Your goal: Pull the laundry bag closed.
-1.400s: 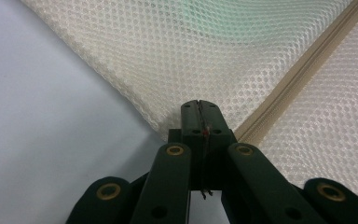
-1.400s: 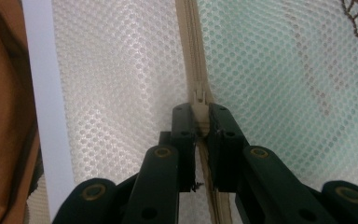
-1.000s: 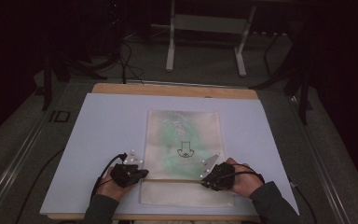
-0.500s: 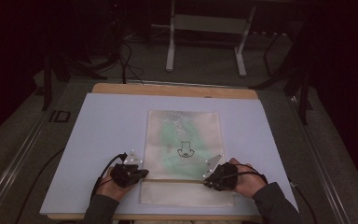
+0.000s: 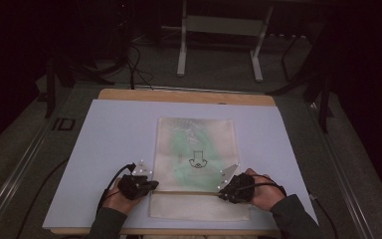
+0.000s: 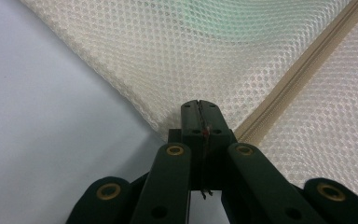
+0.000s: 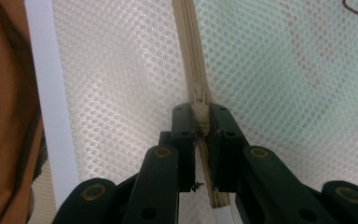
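A cream mesh bag (image 5: 195, 149) lies flat in the middle of the pale mat, with a green item bearing a small dark drawing (image 5: 197, 160) inside it. A beige zipper (image 6: 298, 74) runs across the bag near its front end. My left gripper (image 5: 154, 185) is at the bag's left edge; in the left gripper view its jaws (image 6: 199, 105) are shut on the mesh edge at the zipper's end. My right gripper (image 5: 222, 191) is at the bag's right edge, shut (image 7: 199, 110) on the zipper pull (image 7: 199, 99). Both hands rest on the mat.
The pale mat (image 5: 109, 144) covers a wooden table whose far edge (image 5: 186, 96) shows. Beyond the table stands a metal frame (image 5: 219, 45) on a dark floor with cables (image 5: 129, 69). Bare mat lies left, right and behind the bag.
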`<state>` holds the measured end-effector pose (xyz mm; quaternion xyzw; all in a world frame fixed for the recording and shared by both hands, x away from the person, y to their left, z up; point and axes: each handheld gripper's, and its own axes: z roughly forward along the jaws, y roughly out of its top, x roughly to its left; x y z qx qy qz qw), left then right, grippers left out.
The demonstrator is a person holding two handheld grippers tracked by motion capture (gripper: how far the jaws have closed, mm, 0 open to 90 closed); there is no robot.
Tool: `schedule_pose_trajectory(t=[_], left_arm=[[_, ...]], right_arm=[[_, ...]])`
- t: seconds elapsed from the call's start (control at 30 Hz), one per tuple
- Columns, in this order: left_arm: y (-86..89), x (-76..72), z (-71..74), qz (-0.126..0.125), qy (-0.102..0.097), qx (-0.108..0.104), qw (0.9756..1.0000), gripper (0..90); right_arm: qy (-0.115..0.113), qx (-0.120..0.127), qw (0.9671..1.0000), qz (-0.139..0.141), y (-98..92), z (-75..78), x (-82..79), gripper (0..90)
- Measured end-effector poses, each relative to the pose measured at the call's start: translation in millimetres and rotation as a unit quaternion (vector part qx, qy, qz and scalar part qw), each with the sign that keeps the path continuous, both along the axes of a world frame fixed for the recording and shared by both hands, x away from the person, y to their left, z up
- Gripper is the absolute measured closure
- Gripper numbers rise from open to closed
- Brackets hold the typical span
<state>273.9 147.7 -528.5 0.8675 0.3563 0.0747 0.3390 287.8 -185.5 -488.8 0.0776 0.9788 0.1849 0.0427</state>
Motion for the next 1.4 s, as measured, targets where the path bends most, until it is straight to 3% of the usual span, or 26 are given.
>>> schedule_pose_trajectory(t=[1.4], left_arm=[[-0.3,-0.2,0.2,0.000,-0.001,0.002,1.0000,89.7]], right_arm=[[0.004,0.007,0.9997,-0.023,-27.0,1.8,-0.6,82.5]])
